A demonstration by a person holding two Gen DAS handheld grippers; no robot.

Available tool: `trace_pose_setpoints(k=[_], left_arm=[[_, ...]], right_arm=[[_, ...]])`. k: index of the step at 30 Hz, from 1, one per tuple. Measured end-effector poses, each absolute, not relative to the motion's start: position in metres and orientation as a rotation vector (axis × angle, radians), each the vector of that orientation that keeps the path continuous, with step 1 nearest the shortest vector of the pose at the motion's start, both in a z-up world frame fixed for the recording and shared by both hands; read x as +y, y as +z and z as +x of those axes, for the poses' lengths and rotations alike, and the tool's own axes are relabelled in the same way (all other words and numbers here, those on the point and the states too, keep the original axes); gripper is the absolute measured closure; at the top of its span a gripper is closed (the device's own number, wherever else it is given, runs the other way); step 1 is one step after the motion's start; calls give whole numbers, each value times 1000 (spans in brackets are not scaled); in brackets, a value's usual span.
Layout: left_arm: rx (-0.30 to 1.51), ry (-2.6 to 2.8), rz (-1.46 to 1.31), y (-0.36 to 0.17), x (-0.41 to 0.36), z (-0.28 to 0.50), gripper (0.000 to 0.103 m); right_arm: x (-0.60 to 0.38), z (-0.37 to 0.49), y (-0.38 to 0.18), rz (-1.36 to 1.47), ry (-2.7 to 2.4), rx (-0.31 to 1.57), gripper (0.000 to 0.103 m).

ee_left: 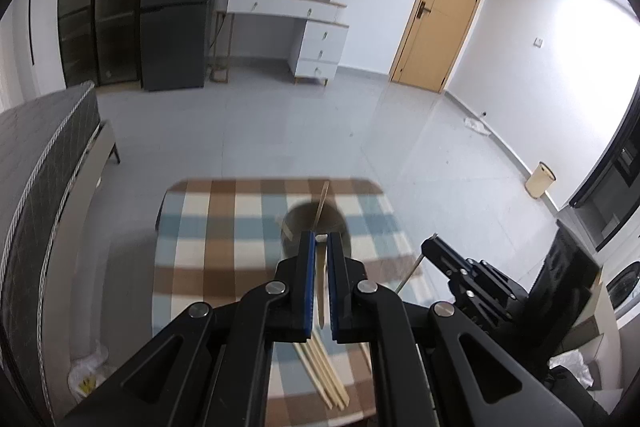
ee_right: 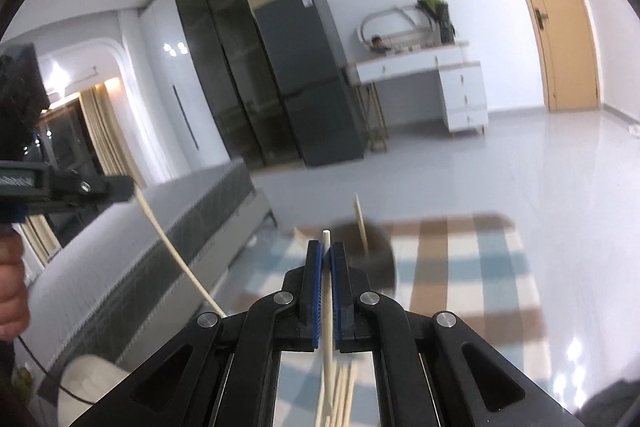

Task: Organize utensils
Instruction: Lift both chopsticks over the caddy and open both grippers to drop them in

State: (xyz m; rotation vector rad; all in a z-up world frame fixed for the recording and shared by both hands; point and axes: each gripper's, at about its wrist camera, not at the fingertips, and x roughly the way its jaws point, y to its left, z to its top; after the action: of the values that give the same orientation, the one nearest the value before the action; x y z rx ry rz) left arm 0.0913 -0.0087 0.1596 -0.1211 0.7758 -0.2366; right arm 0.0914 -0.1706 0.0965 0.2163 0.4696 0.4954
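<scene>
I see a table covered by a checked cloth (ee_left: 224,227) in brown, blue and cream, with grey floor beyond it. Near the middle of the cloth stands a dark round holder (ee_left: 332,223), blurred in both wrist views; one wooden chopstick (ee_left: 322,203) stands in it, leaning against its rim. Nearer to me, a loose bundle of chopsticks (ee_left: 324,375) lies flat on the cloth, just below the left tongs. My left gripper (ee_left: 319,239) has its blue-padded jaws drawn nearly together on a pale chopstick (ee_left: 321,291), which runs down between the pads above the cloth, just in front of the holder. My right gripper (ee_right: 326,247) is likewise closed to a narrow gap on a white chopstick (ee_right: 327,315), whose tip projects just past the fingertips toward the holder. In the right wrist view, the left gripper appears at the left edge with its chopstick hanging down in a curve.
</scene>
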Motion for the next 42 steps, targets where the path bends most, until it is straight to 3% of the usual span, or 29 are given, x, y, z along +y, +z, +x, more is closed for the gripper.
trace_pose_setpoints(k=[7, 12, 30, 31, 33, 35, 37, 42], left_arm=[[700, -242, -122, 178, -15, 142, 102], [685, -234, -130, 165, -13, 179, 102], [862, -266, -90, 87, -21, 216, 101], [866, -259, -77, 87, -22, 213, 98], [865, -254, -63, 91, -24, 206, 83], [843, -234, -60, 99, -24, 201, 50], [804, -199, -67, 110, -21, 190, 43], [772, -142, -73, 131, -15, 164, 41]], right_arm=[[-175, 137, 152, 243, 483, 348, 99], [-173, 172, 162, 249, 451, 292, 99], [-141, 227, 87, 177, 484, 358, 99], [-138, 226, 84, 165, 504, 378, 98], [-137, 225, 79, 153, 525, 411, 95], [-140, 221, 75, 151, 522, 450, 85], [-146, 213, 74, 167, 510, 457, 78], [-164, 182, 78, 212, 483, 462, 60]])
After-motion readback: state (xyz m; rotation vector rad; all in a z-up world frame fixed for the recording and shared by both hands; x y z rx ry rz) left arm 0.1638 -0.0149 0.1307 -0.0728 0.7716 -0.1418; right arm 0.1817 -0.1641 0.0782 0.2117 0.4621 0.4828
